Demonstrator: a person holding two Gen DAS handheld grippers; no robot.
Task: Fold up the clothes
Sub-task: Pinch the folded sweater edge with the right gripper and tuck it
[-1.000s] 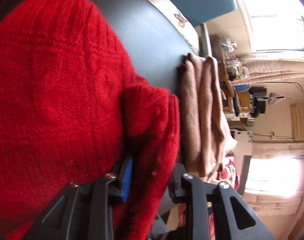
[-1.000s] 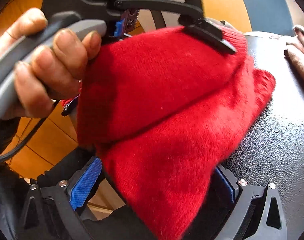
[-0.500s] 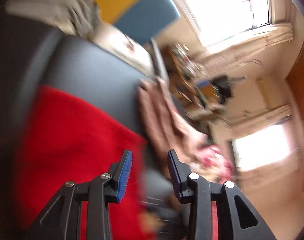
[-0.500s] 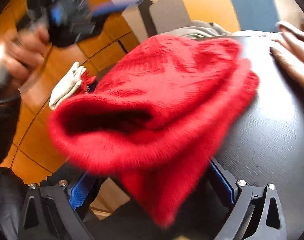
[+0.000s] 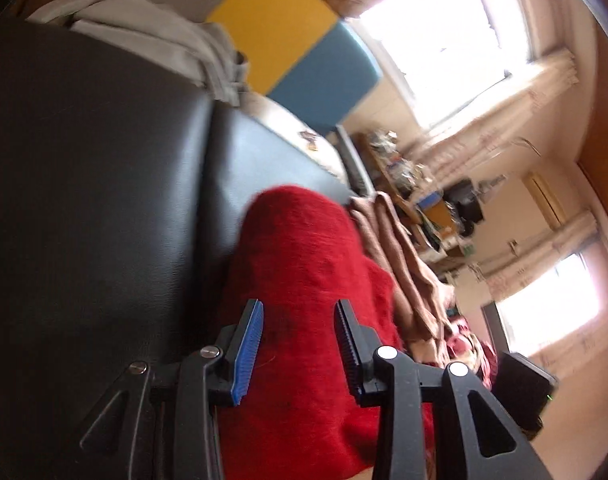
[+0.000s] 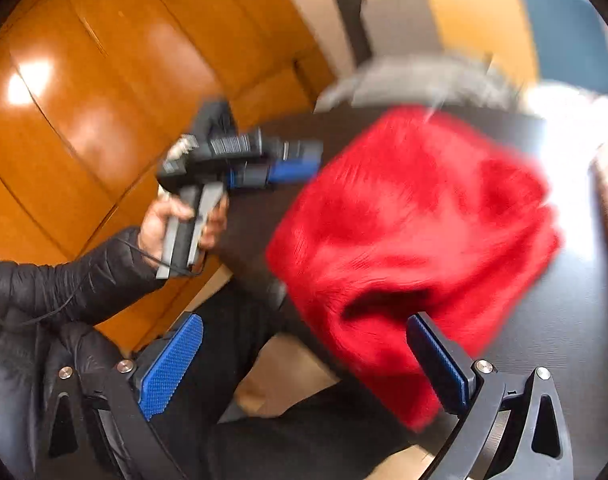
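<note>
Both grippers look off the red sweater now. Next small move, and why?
Probably bring the left gripper down to pinch the near edge of the red sweater: it lies bunched and uneven on the black table, and both the left and the right gripper stand open, holding nothing.

Left tool [image 5: 298, 350] open — red sweater [image 5: 304, 264] below.

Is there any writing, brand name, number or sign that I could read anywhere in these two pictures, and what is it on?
No text can be read in either view.
Cluttered shelf of small items by the window: any labels there are too small and blurred.
Black hand-held left gripper, seen from the right wrist view: pale striped patches on its body, too smeared to read.
Red knitted garment and black leather-like surface: no print visible.
</note>
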